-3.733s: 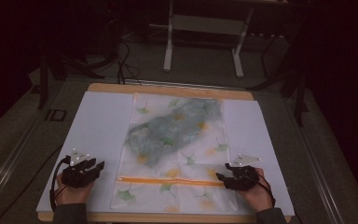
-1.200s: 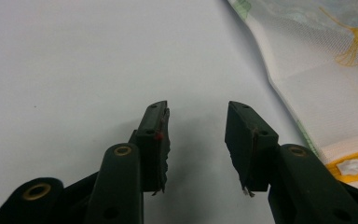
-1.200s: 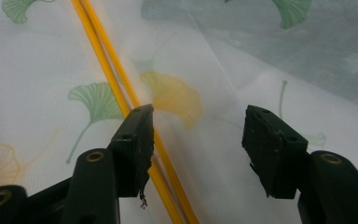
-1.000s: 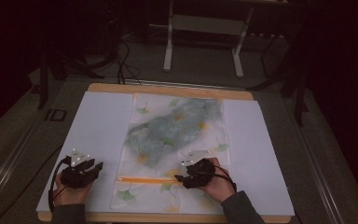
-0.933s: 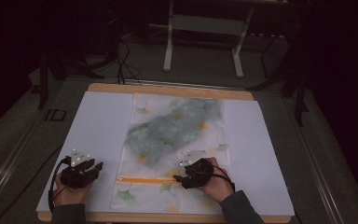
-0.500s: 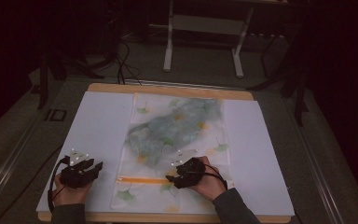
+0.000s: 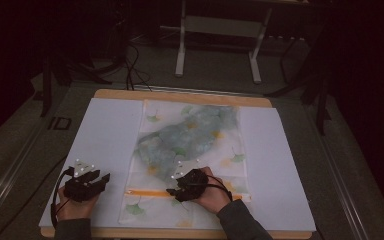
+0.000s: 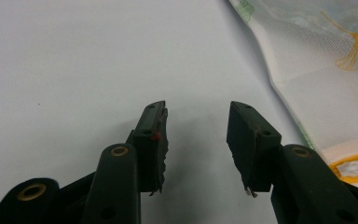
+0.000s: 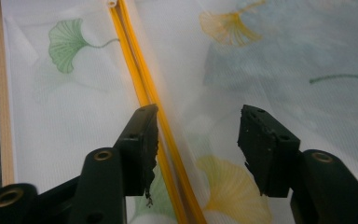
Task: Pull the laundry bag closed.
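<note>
The mesh bag (image 7: 190, 150) lies flat at frame centre on the bench (image 7: 105, 130). The right gripper (image 7: 172, 192), jaws wide, hovers over its orange zipper (image 9: 140, 88). The left gripper (image 7: 102, 179), also wide, rests at lower left.

mesh bag (image 9: 279, 60): thin white woven cloth, see-through, matt, printed leaves. zipper (image 9: 144, 93): orange plastic, slightly glossy. table cover (image 8: 74, 60), upper left of frame: smooth matt white, paper-like. table edge (image 7: 180, 96): light wood. left gripper (image 8: 196, 140) and right gripper (image 9: 196, 142): matt black plastic, brass-coloured rivets, worn rough pads.
</note>
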Action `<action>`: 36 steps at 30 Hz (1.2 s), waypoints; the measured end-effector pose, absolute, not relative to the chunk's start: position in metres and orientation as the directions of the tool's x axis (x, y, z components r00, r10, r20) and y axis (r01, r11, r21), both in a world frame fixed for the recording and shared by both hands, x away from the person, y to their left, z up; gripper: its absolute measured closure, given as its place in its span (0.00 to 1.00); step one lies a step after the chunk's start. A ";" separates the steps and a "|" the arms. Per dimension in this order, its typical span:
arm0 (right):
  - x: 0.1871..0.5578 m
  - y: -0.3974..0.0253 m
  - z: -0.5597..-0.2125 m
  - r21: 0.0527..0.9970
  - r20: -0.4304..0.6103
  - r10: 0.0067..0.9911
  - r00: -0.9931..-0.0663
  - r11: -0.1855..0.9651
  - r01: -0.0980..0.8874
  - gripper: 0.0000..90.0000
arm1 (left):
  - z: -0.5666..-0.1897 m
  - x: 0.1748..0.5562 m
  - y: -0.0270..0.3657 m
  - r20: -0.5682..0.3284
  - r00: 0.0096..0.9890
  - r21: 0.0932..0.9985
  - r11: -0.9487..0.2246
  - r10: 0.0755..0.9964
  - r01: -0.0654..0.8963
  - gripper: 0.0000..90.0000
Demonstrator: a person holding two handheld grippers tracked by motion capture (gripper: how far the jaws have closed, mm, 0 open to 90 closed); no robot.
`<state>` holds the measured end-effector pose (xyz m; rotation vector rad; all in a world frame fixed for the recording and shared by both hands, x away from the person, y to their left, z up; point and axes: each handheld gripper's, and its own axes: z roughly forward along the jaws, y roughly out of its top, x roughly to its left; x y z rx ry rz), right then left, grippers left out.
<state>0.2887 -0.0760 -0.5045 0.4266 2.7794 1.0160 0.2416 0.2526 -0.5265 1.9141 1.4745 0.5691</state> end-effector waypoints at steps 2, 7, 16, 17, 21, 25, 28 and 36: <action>0.289 -0.074 -0.504 0.652 -0.043 0.312 -0.949 0.729 0.210 0.54 | -0.526 0.242 0.253 -0.047 0.273 0.717 -0.158 0.961 0.679 0.64; 0.288 -0.063 -0.505 0.654 -0.034 0.291 -0.956 0.730 0.199 0.58 | -0.526 0.242 0.253 -0.052 0.269 0.717 -0.151 0.962 0.681 0.63; 0.287 -0.044 -0.511 0.649 -0.032 0.262 -0.964 0.739 0.179 0.61 | -0.526 0.242 0.252 -0.046 0.272 0.716 -0.158 0.961 0.680 0.63; 0.287 -0.043 -0.511 0.649 -0.032 0.261 -0.965 0.740 0.178 0.61 | -0.526 0.242 0.252 -0.047 0.272 0.715 -0.157 0.961 0.681 0.63; 0.287 -0.038 -0.512 0.650 -0.028 0.255 -0.966 0.739 0.177 0.62 | -0.526 0.242 0.252 -0.049 0.269 0.714 -0.155 0.962 0.683 0.63; 0.287 -0.034 -0.513 0.650 -0.023 0.251 -0.968 0.739 0.176 0.63 | -0.526 0.242 0.252 -0.050 0.270 0.714 -0.155 0.962 0.683 0.63; 0.288 -0.031 -0.514 0.648 -0.024 0.245 -0.969 0.742 0.171 0.64 | -0.526 0.242 0.252 -0.050 0.271 0.715 -0.155 0.961 0.682 0.63; 0.289 -0.024 -0.516 0.642 -0.026 0.218 -0.976 0.752 0.151 0.69 | -0.527 0.242 0.252 -0.047 0.268 0.716 -0.155 0.962 0.681 0.63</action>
